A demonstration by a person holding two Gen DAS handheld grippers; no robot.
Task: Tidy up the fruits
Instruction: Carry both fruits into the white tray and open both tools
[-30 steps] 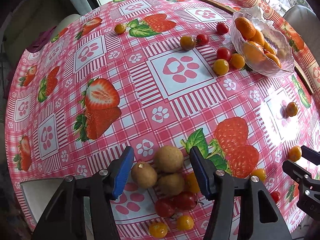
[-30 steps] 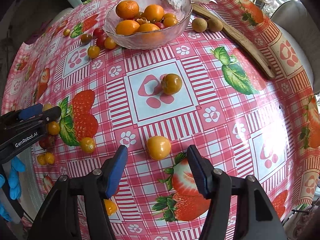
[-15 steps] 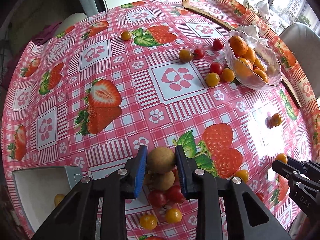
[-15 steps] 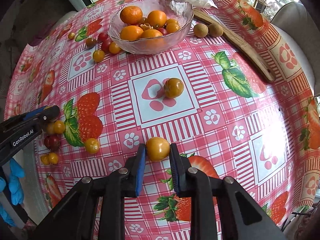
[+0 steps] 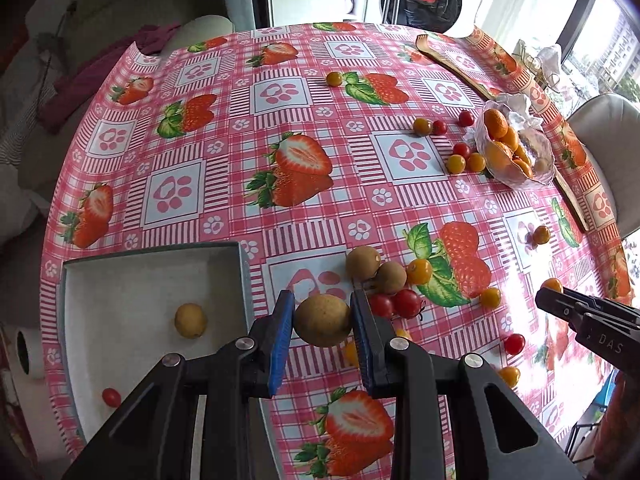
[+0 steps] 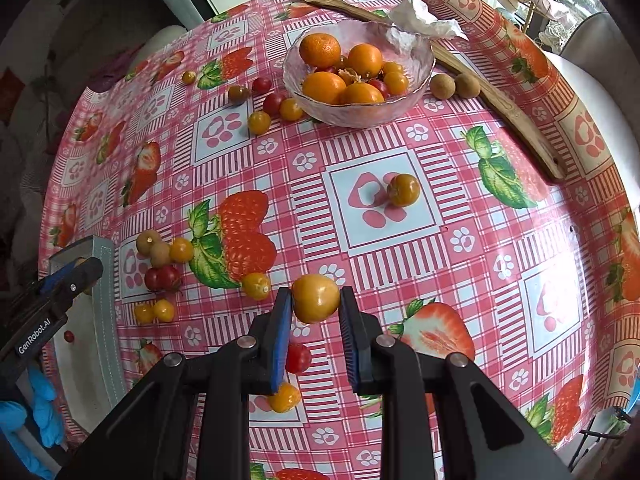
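Strawberry tablecloth [image 5: 304,208]: L gripper [image 5: 322,320] clamps brown longan [image 5: 322,321], white tray [image 5: 152,280] at 9 o'clock; R gripper [image 6: 315,304] pinches yellow tomato [image 6: 315,298], tray farther off

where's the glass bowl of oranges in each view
Left wrist view: the glass bowl sits at the far right of the table, past a cluster of cherry tomatoes.
Right wrist view: the glass bowl is top centre, with the same cherry tomatoes to its left.
Shared landmark: the long wooden utensil lying just behind the bowl.
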